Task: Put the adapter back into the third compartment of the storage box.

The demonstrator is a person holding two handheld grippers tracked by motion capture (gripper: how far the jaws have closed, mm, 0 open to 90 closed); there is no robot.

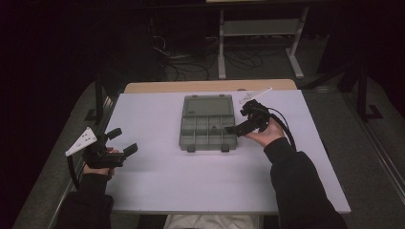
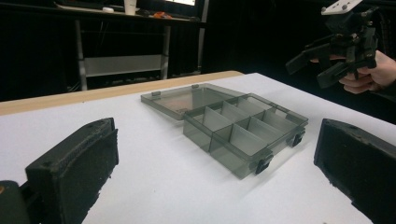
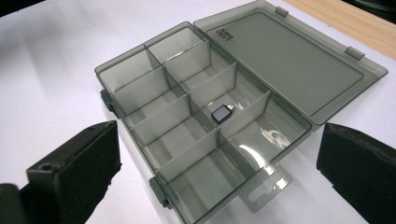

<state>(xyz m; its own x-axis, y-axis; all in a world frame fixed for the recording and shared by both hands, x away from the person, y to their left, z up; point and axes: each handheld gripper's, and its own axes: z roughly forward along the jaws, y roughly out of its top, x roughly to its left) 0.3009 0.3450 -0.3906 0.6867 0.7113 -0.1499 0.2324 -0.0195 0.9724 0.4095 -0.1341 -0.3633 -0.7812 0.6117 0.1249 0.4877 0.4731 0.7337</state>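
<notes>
Left hand [image 1: 98,164] sits low at the near left corner of the white table [image 1: 191,181], forearm coming up from the bottom edge, and the left gripper [image 1: 125,141] angles toward the middle of the table. Its jaws are spread wide and there is nothing between them; in its own view both black pads frame bare tabletop. Over on the right, the right hand [image 1: 267,136] is raised just off the right side of the box, palm up under the tool, sleeve running back toward the person. The right gripper [image 1: 239,125] points left and down at the box, jaws wide apart too, holding nothing.

Now the box [image 1: 208,123]: a smoky clear plastic organiser lying flat in the middle of the table, toward the far side. Its lid [image 1: 208,106] is swung fully open and lies flat on the table on the far side, so the hinge line runs left to right and the two latches [image 1: 191,149] face the person. From the right gripper view, a small dark block [image 3: 221,113] with a metal tip rests on the floor of one middle compartment, beside a divider. The other compartments look empty.
</notes>
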